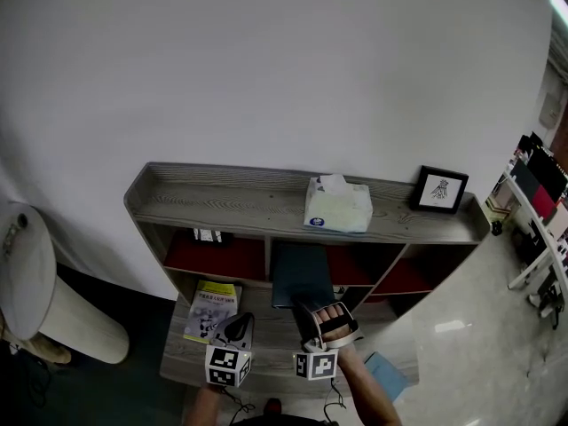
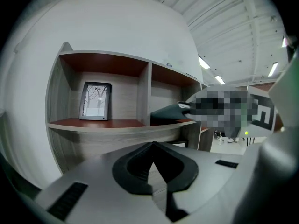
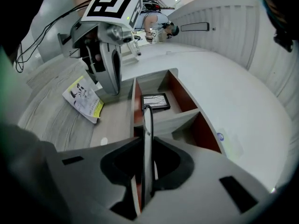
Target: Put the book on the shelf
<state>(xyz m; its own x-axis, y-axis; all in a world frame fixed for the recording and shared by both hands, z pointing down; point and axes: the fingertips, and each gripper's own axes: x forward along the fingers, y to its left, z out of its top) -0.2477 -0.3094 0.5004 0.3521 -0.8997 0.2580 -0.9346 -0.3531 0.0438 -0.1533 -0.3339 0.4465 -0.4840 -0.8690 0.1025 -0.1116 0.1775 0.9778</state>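
Observation:
A dark teal book [image 1: 302, 275] is gripped at its near edge by my right gripper [image 1: 319, 316], and its far end reaches into the middle compartment of the grey wooden shelf [image 1: 240, 198]. The right gripper view shows the book [image 3: 147, 134] edge-on between the jaws, which are shut on it. My left gripper [image 1: 236, 325] hovers over the lower board to the left, beside a yellow booklet [image 1: 213, 309]. Its jaws meet at the tips with nothing between them [image 2: 152, 148]. From the left gripper view the book [image 2: 169, 112] pokes in from the right.
A tissue box [image 1: 337, 204] and a framed picture [image 1: 441, 189] stand on the shelf top. A small frame [image 2: 96, 101] stands in the left compartment. A white round stand [image 1: 27, 278] is at the left and a rack [image 1: 541, 202] at the right. A blue item [image 1: 386, 375] lies on the floor.

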